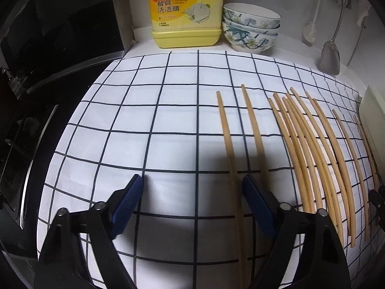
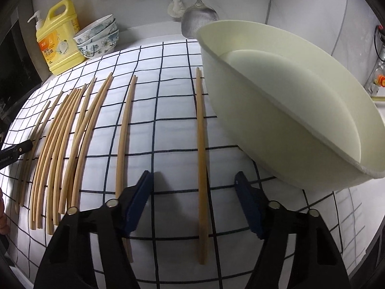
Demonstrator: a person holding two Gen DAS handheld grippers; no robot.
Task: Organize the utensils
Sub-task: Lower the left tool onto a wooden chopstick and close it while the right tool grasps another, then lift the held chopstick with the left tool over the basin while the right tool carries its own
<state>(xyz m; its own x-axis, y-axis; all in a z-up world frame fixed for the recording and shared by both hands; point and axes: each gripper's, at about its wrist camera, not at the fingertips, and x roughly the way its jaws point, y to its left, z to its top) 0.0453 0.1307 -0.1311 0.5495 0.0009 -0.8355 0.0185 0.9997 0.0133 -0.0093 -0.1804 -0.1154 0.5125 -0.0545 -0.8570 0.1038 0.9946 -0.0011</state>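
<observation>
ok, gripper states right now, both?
Left gripper: open, one chopstick between the pads, not pinched.
Right gripper: open, straddling a chopstick, not gripping.

White cloth (image 1: pixel 168 125) crossed by a dark navy grid of thin lines. Pale tan bamboo chopsticks (image 1: pixel 312 149), uniform in tone, one (image 2: pixel 201 159) a shade more golden. Yellow dish-soap bottle (image 1: pixel 185 12) with an orange-and-white label; white pump on top in the right wrist view. White bowls (image 1: pixel 250 27) painted with blue-green leaves and pale blossoms. Cream, unpatterned tub (image 2: pixel 300 110). Matte silver ladle (image 1: pixel 330 56). Black gripper frames with deep blue finger pads (image 1: pixel 130 200).
</observation>
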